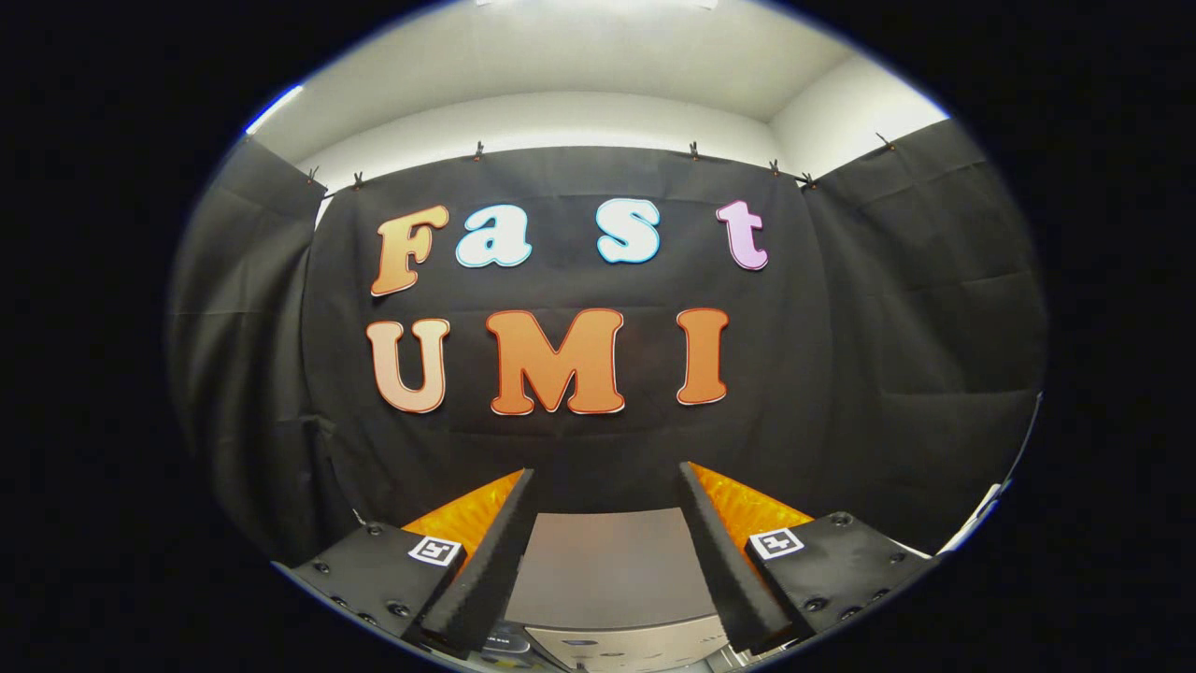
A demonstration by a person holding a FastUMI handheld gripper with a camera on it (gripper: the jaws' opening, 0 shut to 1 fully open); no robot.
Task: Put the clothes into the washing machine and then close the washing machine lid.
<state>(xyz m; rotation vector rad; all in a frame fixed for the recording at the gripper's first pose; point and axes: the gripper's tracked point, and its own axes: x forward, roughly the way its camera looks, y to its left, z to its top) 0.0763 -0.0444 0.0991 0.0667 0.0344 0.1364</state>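
Tongs (607,551): released, fingers spread wide, nothing between them. They are held level and aimed at the booth's black cloth wall (888,355).

Washer (607,570): a grey box seen between the fingers and below them. Its flat top, presumably the lid (598,561), appears to lie down. A paler front panel (626,645) sits beneath it; the controls are too small to make out.

Clothes: their whereabouts cannot be told from this view.

Assessment: a lid lying flat fits two stages, either clothes waiting outside a shut machine or clothes inside with the lid brought down again. The view does not settle which, so no particular move is advised. For any work here, tilt the tongs downward so the lid's edge and the area before the washer come into sight before closing on anything.

Surroundings: cloth wall close behind the washer, white ceiling (598,56) above. Nothing is seen standing between the tongs and the lid.
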